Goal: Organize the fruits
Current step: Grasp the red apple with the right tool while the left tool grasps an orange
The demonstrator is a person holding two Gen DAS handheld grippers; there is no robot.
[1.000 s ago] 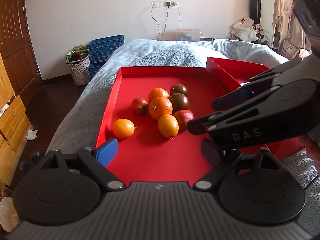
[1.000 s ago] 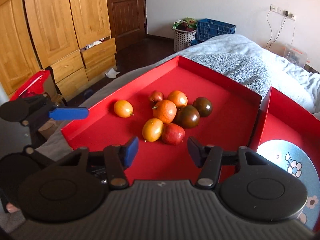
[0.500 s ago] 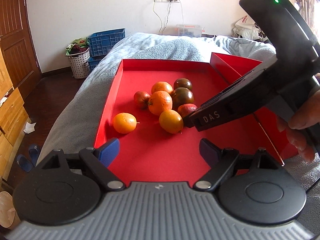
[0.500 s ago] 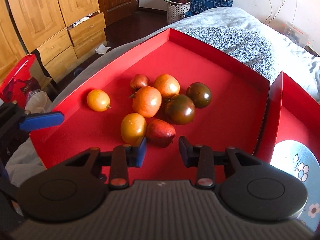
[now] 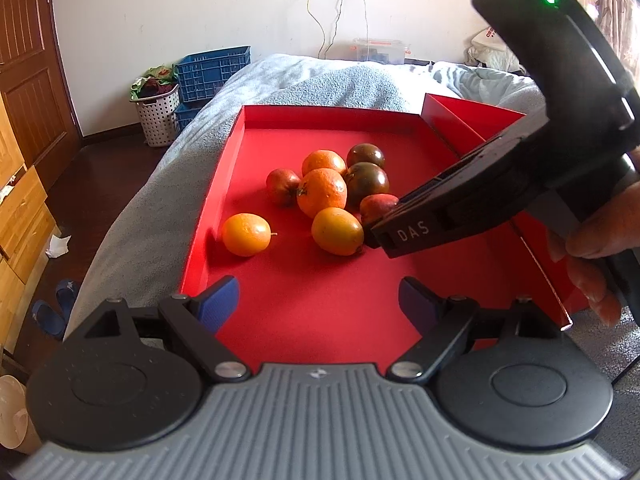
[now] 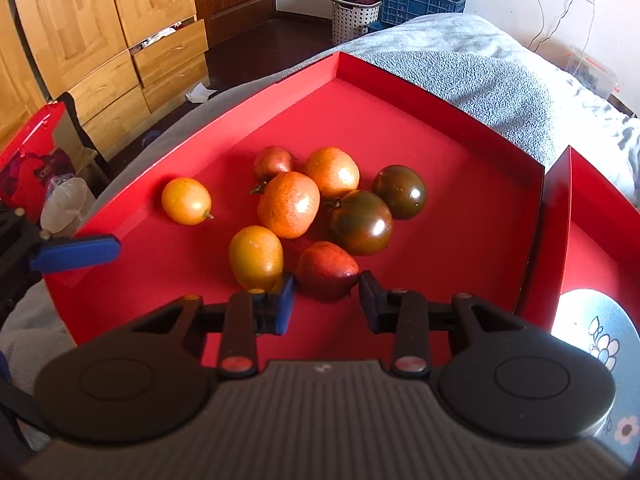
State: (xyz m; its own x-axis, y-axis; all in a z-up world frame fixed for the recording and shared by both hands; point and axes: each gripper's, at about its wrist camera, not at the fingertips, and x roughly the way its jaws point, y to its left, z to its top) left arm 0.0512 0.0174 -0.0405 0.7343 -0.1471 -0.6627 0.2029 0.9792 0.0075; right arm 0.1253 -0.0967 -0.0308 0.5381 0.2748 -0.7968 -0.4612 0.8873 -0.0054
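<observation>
Several fruits lie in a red tray (image 6: 472, 184) on the bed: two oranges (image 6: 289, 204), two yellow-orange fruits (image 6: 256, 257), two dark tomatoes (image 6: 360, 222) and two red fruits. My right gripper (image 6: 326, 298) is open, its fingers on either side of the near red fruit (image 6: 326, 270) without closing on it. In the left wrist view the right gripper's body (image 5: 460, 212) hides part of that red fruit (image 5: 378, 205). My left gripper (image 5: 318, 300) is open and empty over the tray's near end (image 5: 304, 320).
A second red tray (image 6: 560, 216) at the right holds a flowered plate (image 6: 596, 328). The grey blanket (image 6: 460, 68) surrounds the trays. A wooden wardrobe (image 6: 100, 32), a laundry basket (image 6: 354, 16) and blue crates (image 6: 420, 0) stand beyond the bed's left edge.
My right gripper has moved forward and down to the fruit pile and narrowed, now straddling the near red fruit. My left gripper has barely moved.
</observation>
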